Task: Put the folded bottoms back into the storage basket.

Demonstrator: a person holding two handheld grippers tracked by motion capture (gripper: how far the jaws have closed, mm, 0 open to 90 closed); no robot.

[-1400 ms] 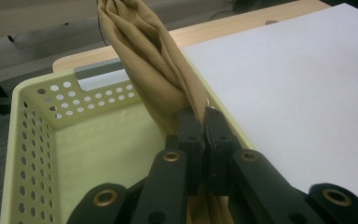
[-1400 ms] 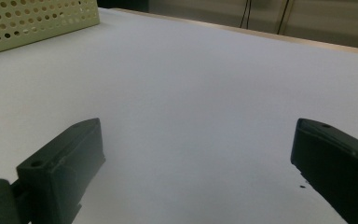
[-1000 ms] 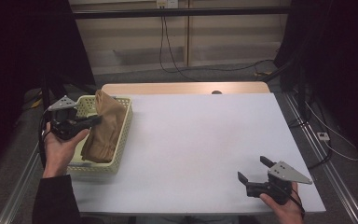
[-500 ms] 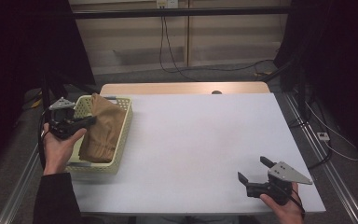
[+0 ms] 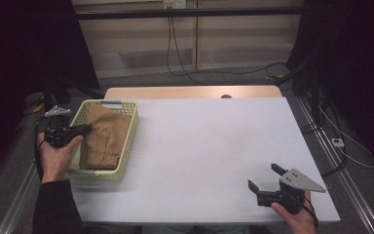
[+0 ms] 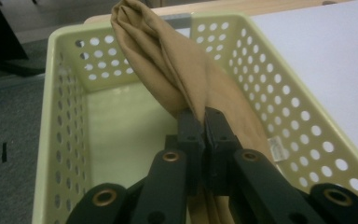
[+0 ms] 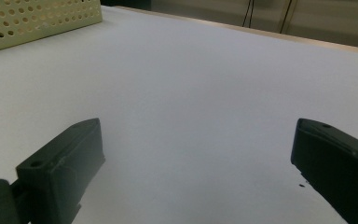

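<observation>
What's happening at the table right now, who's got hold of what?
A person is working with a claw in each hand. The left claw is shut on a fold of the tan cloth, which lies in the pale yellow perforated basket at the left side of the white table. The pinched fold rises above the basket's floor in the left gripper view. The right claw hangs open over bare table near the front right corner, holding nothing.

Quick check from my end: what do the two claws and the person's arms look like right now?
Both are black two-jaw tools. The left claw and the right claw each carry a grey three-cornered plate on top, and a black cable loops from the left one. In the left gripper view, brass-coloured rivets sit in its black linkage arms. The left forearm wears a dark sleeve.
</observation>
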